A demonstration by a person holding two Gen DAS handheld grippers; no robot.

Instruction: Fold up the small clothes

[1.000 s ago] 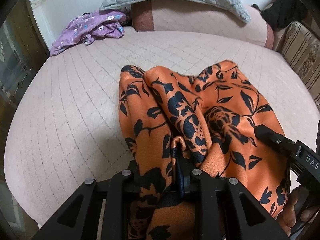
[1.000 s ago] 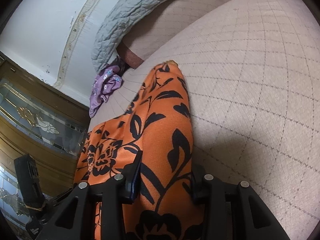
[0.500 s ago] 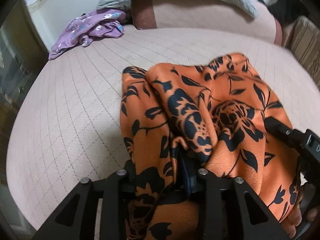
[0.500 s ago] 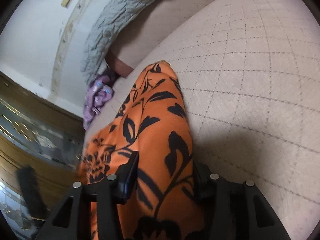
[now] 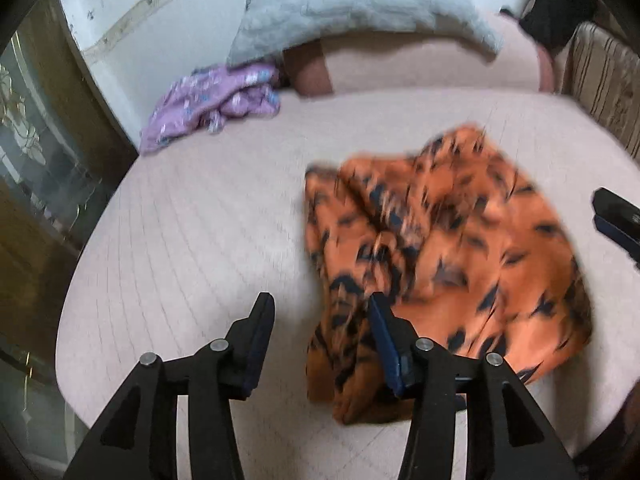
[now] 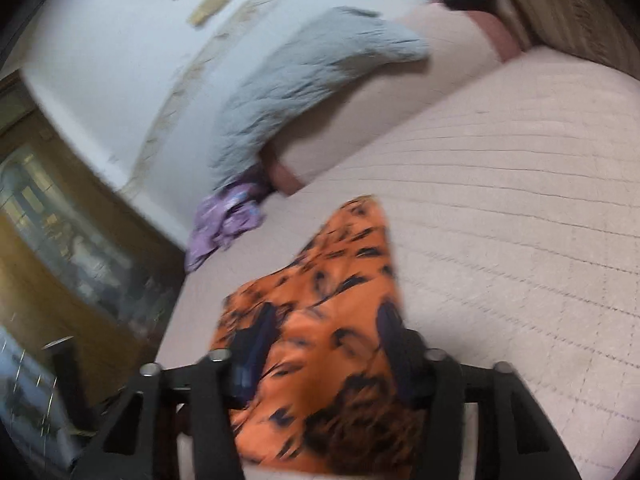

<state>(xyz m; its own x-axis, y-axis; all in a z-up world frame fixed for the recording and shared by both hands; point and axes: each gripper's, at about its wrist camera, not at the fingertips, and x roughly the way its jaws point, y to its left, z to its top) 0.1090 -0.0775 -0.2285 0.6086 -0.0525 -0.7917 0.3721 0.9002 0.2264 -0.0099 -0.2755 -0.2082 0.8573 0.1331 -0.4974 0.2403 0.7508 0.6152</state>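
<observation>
An orange garment with black floral print [image 5: 448, 240] lies bunched on the pale quilted bed [image 5: 192, 248]. My left gripper [image 5: 320, 316] is open above the bed, the garment's left edge lying under its right finger. The right gripper's tip [image 5: 616, 216] shows at the right edge of the left wrist view. In the right wrist view the orange garment [image 6: 320, 320] lies below my right gripper [image 6: 326, 328], which is open and above the cloth. Both views are motion-blurred.
A crumpled purple floral garment [image 5: 212, 100] lies at the far left of the bed; it also shows in the right wrist view [image 6: 228, 220]. A grey quilted pillow [image 5: 360, 12] and a pink bolster [image 5: 420, 68] sit at the head. A dark wood-and-glass cabinet [image 5: 36, 160] stands left.
Both grippers have opened and let go of the orange garment, then pulled back and up. The garment now lies loose on the bed.
</observation>
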